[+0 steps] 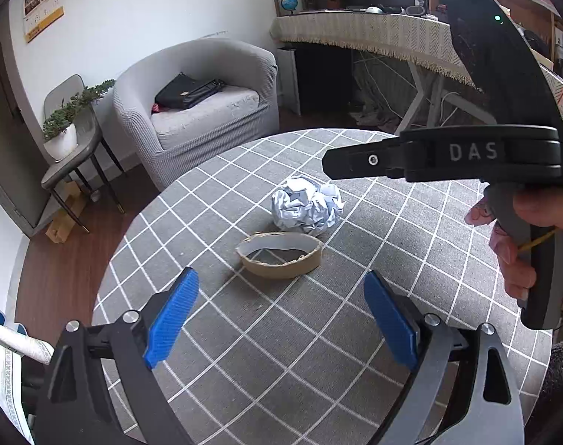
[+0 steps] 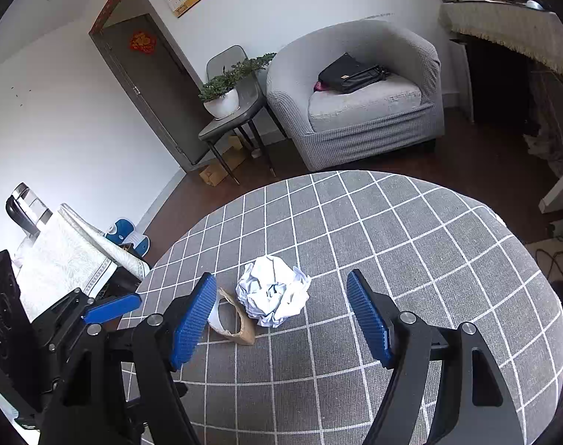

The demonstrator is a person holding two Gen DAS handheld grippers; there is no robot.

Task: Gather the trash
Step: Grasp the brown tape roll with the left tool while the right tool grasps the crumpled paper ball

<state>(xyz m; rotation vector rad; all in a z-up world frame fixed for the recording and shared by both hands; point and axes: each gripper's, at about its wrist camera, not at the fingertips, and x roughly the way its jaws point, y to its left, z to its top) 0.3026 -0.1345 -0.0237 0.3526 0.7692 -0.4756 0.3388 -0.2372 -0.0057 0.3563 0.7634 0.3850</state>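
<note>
Both of your tools are over the round surface with its grey, white-gridded cloth [image 2: 411, 259], and there's the trash: a crumpled ball of white paper [image 2: 272, 296] sitting near the middle, and touching it on the near-left side, a flattened brown cardboard tape ring [image 1: 279, 256].

Your right gripper [image 2: 281, 319] has its jaws standing wide with nothing between the pads; the paper ball lies just ahead, roughly centred in the gap. Your left gripper [image 1: 281, 319] is wide open as well, empty, with the tape ring straight in front of it.

The paper ball should be very light and springy, I'd say; it will squash rather than resist, so close across its fattest part and let the ridged blue pads bite into the creases. No fragility to worry about.

The ring looks light but stiffer, and it lies flat. I'd pinch one wall, one pad inside the hoop and one outside, since spanning the whole oval may just buckle it.

Watch the crowding: the two pieces touch, so lifting one may nudge the other, and your tools sit close together. In the left view, the right tool's black body hangs over the far right of the cloth. The grey armchair [image 2: 355, 92], the handbag on it and the potted plant [image 2: 222, 92] are well clear.
</note>
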